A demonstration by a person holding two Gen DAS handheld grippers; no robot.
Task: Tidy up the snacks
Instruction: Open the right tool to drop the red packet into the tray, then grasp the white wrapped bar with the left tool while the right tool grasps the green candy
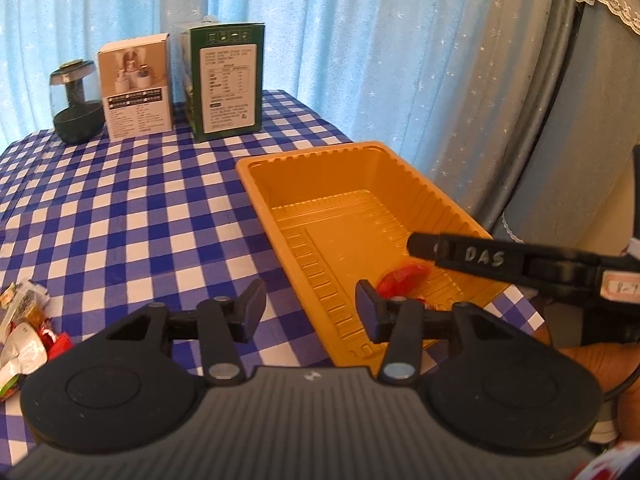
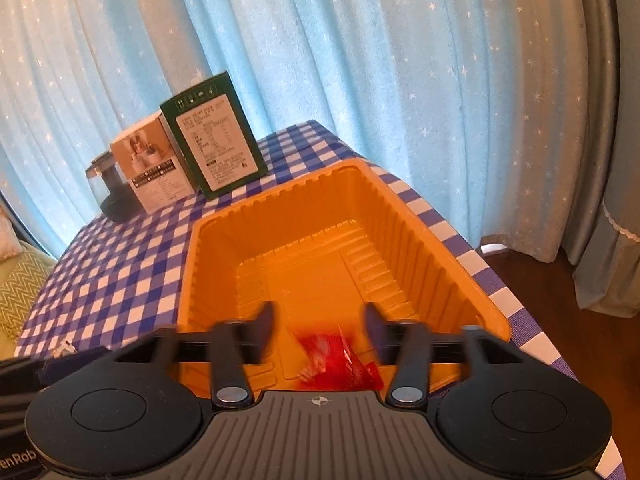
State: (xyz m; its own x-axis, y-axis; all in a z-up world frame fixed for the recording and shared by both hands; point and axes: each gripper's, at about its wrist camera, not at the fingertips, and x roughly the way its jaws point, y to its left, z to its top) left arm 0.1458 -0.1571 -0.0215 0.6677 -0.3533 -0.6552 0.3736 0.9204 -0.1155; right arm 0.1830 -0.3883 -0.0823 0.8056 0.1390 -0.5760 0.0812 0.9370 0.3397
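Red crinkly plastic snack packet (image 2: 334, 356) lying inside orange ribbed plastic tray (image 2: 208, 240); light, slippery; pinching crimped edge advised. Right hand-held gripper (image 2: 318, 330) standing wide, empty, above tray; left hand-held gripper (image 1: 308, 312) part-open, empty.

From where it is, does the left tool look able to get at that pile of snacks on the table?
Probably yes: the left tool is open and empty, and bare checked cloth lies between it and the snack pile.

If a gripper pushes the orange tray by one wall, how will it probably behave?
The orange tray looks like thin moulded plastic with ribbed walls, so it is probably light and would slide easily on the checked tablecloth. The wall may flex rather than stay rigid. Only one red snack packet lies inside, so little weight holds it down.
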